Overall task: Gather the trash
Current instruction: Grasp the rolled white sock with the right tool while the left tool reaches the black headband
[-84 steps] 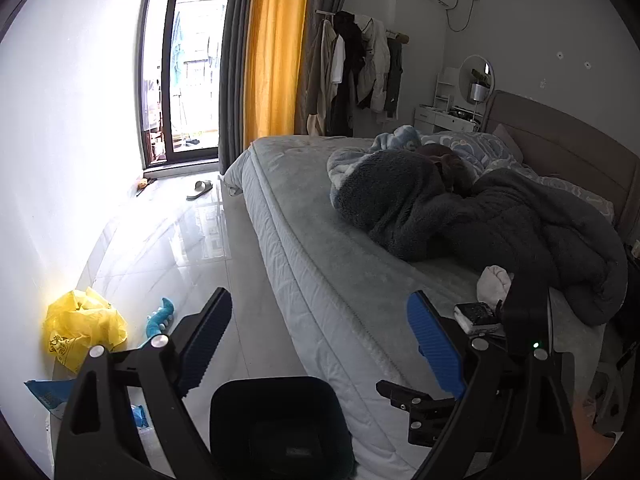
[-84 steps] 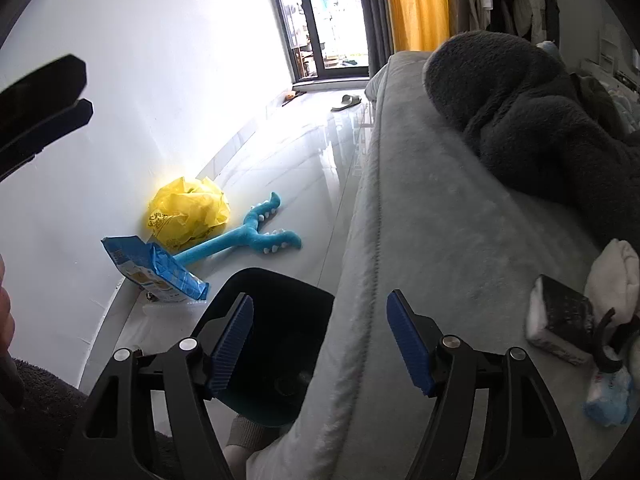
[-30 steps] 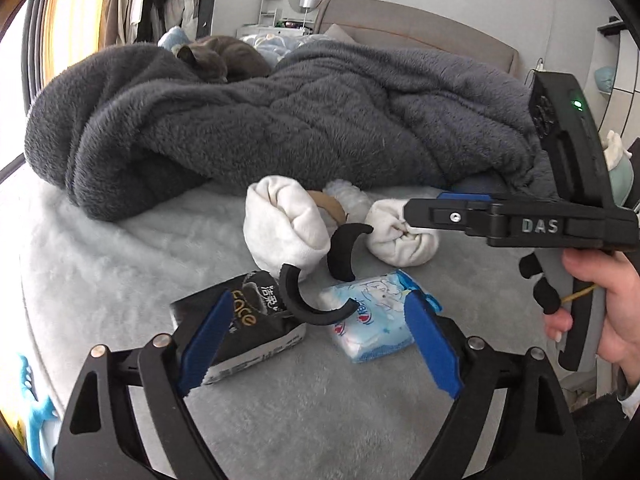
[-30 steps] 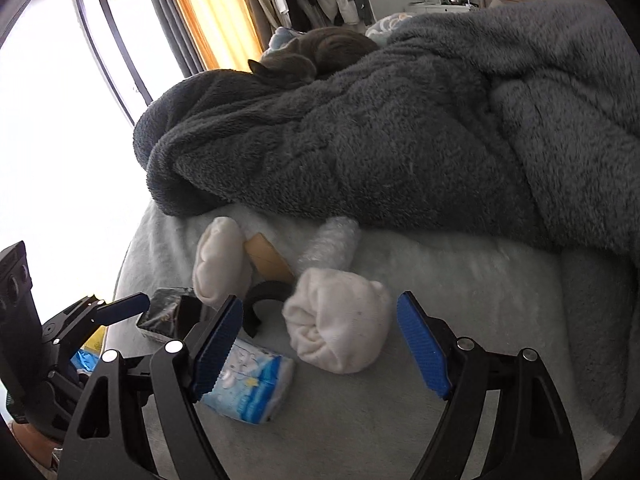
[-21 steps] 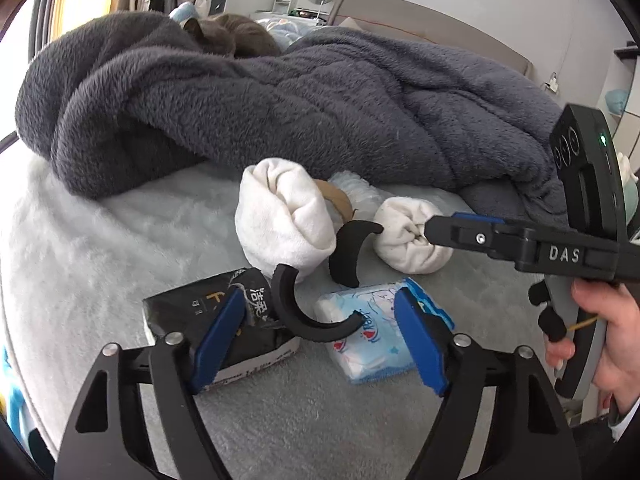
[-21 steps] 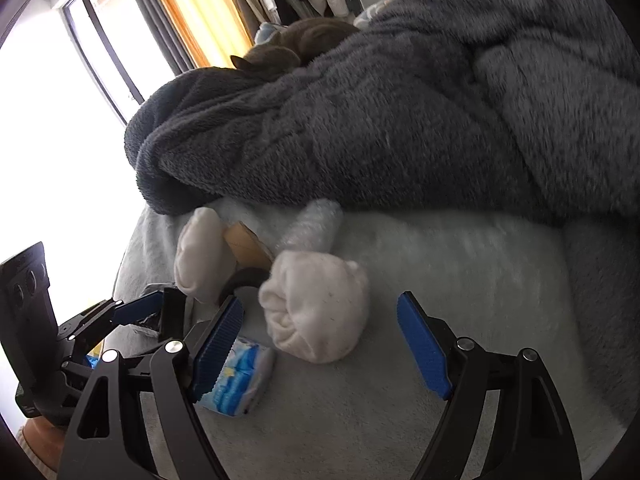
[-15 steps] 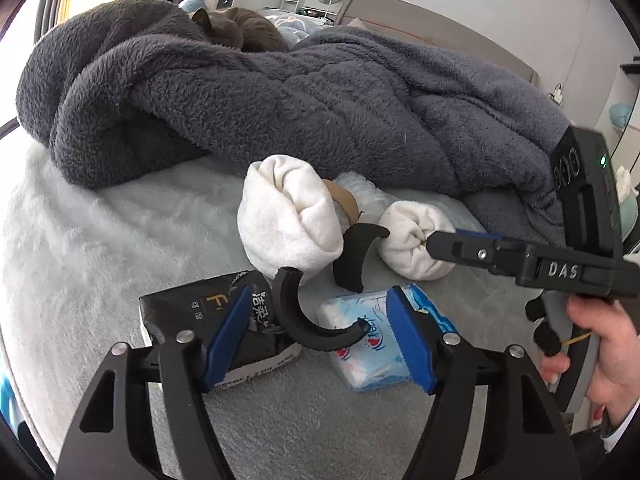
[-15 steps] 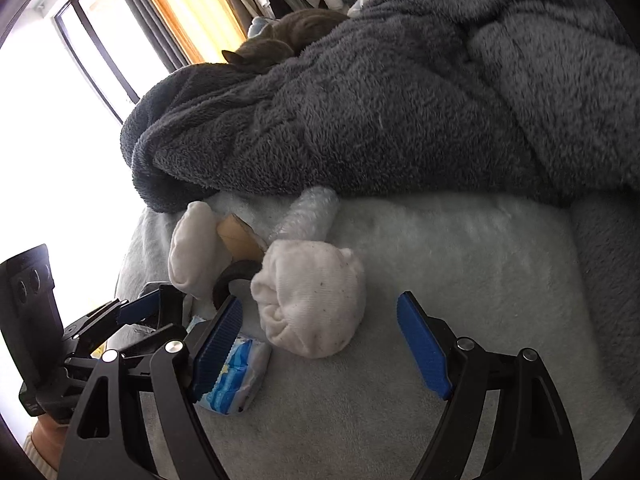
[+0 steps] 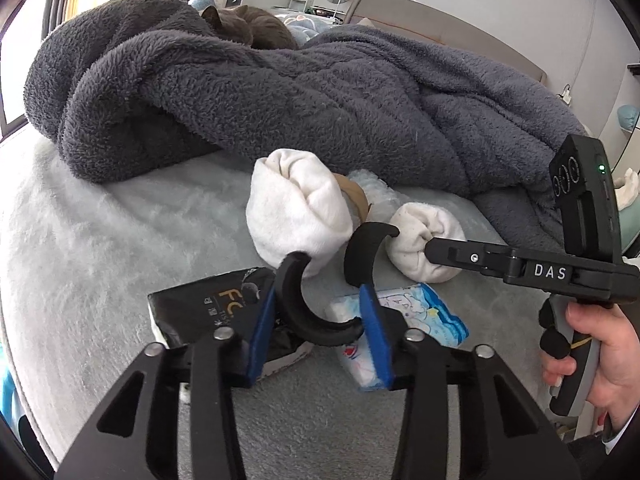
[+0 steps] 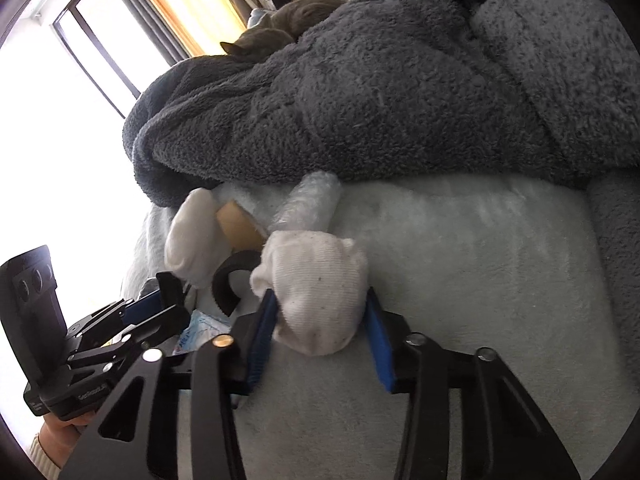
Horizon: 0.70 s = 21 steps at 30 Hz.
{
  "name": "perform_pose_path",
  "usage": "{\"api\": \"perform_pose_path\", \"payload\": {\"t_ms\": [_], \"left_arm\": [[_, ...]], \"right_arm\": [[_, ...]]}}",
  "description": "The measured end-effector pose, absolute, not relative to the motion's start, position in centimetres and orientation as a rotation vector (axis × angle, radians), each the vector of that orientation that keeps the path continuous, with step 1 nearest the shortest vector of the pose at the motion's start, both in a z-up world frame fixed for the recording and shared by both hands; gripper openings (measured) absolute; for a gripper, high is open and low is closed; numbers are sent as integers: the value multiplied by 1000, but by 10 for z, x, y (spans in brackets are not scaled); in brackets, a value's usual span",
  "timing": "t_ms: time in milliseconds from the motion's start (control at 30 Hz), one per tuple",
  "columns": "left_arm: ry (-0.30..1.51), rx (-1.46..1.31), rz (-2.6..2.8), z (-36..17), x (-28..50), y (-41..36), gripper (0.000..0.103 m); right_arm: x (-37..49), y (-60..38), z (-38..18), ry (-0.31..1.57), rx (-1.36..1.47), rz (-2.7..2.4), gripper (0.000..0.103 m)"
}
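Observation:
On the pale bed cover (image 9: pixel 100 240) lie a black curved foam piece (image 9: pixel 304 312), a black packet (image 9: pixel 212 308), a blue-white tissue pack (image 9: pixel 424 320), two rolled white socks and a bubble-wrap roll (image 10: pixel 308 204). My left gripper (image 9: pixel 316 320) has its blue pads closed around the lower bend of the black foam piece. My right gripper (image 10: pixel 320 324) has its pads pressed on both sides of the smaller rolled sock (image 10: pixel 316 292); that sock also shows in the left wrist view (image 9: pixel 424 240). The larger rolled sock (image 9: pixel 296 216) lies behind the foam piece.
A big grey fleece blanket (image 9: pixel 280 92) fills the back of the bed, with a grey cat (image 9: pixel 244 24) lying on it. A brown cardboard piece (image 10: pixel 236 228) sits between the socks. A bright window (image 10: pixel 60 100) is at the left.
Both grippers came from the floor and bin to the bed. The left jaws narrowed from wide open onto the black foam piece. The right jaws narrowed onto the small sock.

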<state>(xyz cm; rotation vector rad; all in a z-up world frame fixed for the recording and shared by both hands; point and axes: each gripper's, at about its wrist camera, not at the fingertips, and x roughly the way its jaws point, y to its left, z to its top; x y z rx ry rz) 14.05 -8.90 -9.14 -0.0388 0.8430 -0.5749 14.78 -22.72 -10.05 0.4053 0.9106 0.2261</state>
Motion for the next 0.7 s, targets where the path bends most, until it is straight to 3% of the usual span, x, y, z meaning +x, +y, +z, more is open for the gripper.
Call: {"api": "perform_pose_path", "payload": {"t_ms": [167,233,700], "left_arm": [[835,-34,-572,-89,141,-88,37],[828,-25,-561,-86,139,-87,22],[811,-24,-564,-75,132,-85,9]], "right_arm": [[148,-222,-94,903,377,223,36],[148,-222,-91,903,376,217,36],[138,-217,-54,821,277,159,35]]}}
